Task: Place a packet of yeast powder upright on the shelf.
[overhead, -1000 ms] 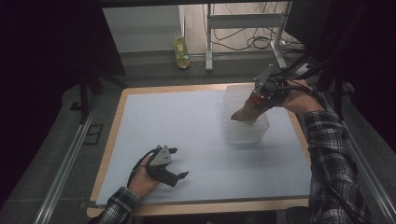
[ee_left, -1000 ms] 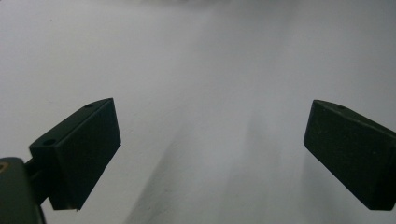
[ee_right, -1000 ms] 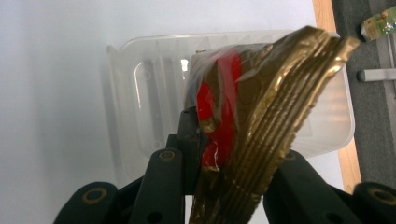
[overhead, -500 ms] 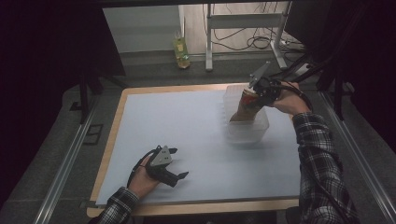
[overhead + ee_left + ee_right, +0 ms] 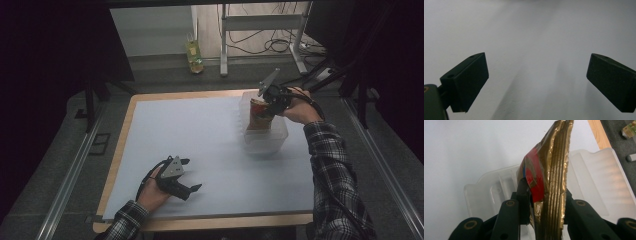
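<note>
- The snack bag point(image 5: 549, 167) was gold foil with a red panel and a little blue, crimped along its edge. It stood upright over the clear plastic container point(image 5: 272, 137) at the far right of the desk point(image 5: 200, 130).
- The right gripper point(image 5: 270, 97) was clamped narrowly on the bag's upper edge, both jaws pressing the foil.
- The left gripper point(image 5: 186, 175) lay on the near left of the desk, its jaws spread wide and holding nothing.
- Compared with one second before, the bag had been raised higher and stood more upright above the container; the left gripper had not moved.
</note>
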A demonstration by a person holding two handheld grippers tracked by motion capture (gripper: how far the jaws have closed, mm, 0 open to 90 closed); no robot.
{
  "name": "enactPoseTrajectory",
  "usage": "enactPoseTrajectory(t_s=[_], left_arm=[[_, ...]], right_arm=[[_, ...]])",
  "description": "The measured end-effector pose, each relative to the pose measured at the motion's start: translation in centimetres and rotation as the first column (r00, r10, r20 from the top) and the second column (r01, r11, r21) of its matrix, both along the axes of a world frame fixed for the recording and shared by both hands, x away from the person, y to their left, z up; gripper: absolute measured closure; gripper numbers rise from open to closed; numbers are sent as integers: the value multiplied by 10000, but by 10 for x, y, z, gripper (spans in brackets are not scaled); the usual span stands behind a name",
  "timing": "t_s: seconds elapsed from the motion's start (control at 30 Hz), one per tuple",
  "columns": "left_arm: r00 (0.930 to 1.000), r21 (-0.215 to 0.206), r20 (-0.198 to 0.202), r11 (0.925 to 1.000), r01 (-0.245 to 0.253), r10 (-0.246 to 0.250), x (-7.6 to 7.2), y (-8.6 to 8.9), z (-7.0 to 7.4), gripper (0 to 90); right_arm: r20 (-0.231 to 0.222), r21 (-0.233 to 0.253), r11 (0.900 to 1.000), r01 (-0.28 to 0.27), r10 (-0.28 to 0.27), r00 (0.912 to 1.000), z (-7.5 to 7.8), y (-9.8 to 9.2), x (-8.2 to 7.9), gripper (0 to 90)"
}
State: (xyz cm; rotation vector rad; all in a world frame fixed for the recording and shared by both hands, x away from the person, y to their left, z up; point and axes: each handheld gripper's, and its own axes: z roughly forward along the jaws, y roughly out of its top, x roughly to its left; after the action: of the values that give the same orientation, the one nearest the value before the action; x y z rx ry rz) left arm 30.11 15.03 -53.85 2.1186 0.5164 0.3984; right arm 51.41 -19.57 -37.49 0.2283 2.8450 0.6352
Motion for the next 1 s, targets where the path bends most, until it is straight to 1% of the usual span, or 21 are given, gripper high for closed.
enactPoseTrajectory(t_s=[0.03, 0.13, 0.17, 0.23, 0.27, 0.3, 0.33, 0.43, 0.47, 0.5, 0.53, 0.63, 0.67, 0.7, 0.73, 0.77, 0.83, 0.87, 1.0], left_arm=[[10000, -72, -23, 10000, -15, 15, 0, 0, 0, 39], [10000, -66, -22, 10000, -3, 3, 0, 0, 0, 39], [10000, -54, -22, 10000, 11, -11, 0, -1, 0, 39], [10000, -50, -2, 10000, 11, -11, 0, -1, 0, 39], [10000, -50, -2, 10000, 11, -11, 0, -1, 0, 39], [10000, -93, -24, 10000, 1, -2, 0, -1, 0, 39], [10000, -93, -24, 10000, 1, -2, 0, -1, 0, 39], [10000, -127, -46, 9999, -4, 3, 0, -1, 0, 38], [10000, -116, -38, 9999, 1, -2, 0, -1, 0, 38], [10000, -97, -33, 10000, 6, -7, 0, -1, 0, 38], [10000, -92, -20, 10000, -2, 2, 0, -1, 0, 37], [10000, -49, -11, 10000, 10, -10, 0, -1, 0, 37], [10000, -59, -11, 10000, 0, 0, 0, 0, 0, 36], [10000, -67, -6, 10000, -11, 11, 0, 0, 0, 36], [10000, -67, -6, 10000, -11, 11, 0, 0, 0, 36], [10000, -64, -2, 10000, -9, 9, 0, 0, 0, 36], [10000, -60, -13, 10000, -4, 4, 0, 0, 0, 36], [10000, -53, -13, 10000, 2, -2, 0, 0, 0, 36], [10000, -11, -13, 10000, 25, -25, 0, -1, 0, 36]], right_arm=[[0, 0, 10000, 0, 0, 10000, 0, 0, 0, 705], [-75, 78, 10000, 57, -56, 10000, 1, -1, -2, 655], [24, 152, 9997, 193, -193, 9998, 2, -2, -3, 593], [73, 331, 9989, 347, -349, 9994, 4, -3, -5, 547], [73, 331, 9989, 347, -349, 9994, 4, -3, -5, 547], [126, 459, 9981, 404, -410, 9991, 5, -3, -6, 494], [126, 459, 9981, 404, -410, 9991, 5, -3, -6, 494], [33, 638, 9971, 419, -422, 9991, 4, -2, -8, 424], [57, 581, 9974, 414, -418, 9991, 3, 0, -10, 392], [57, 581, 9974, 414, -418, 9991, 3, 0, -10, 392], [29, 580, 9973, 441, -443, 9990, 3, 1, -11, 370], [88, 783, 9957, 499, -507, 9987, 4, 4, -12, 316], [52, 897, 9943, 574, -581, 9983, 5, 5, -13, 301], [91, 1102, 9909, 767, -782, 9969, 7, 6, -13, 261], [91, 1102, 9909, 767, -782, 9969, 7, 6, -13, 261], [14, 1270, 9888, 785, -793, 9968, 7, 6, -13, 242], [-282, 1545, 9833, 959, -927, 9953, 8, 7, -14, 203], [-316, 1655, 9811, 1001, -961, 9949, 8, 7, -15, 187], [-293, 1794, 9772, 1135, -1100, 9935, 9, 6, -17, 120]])
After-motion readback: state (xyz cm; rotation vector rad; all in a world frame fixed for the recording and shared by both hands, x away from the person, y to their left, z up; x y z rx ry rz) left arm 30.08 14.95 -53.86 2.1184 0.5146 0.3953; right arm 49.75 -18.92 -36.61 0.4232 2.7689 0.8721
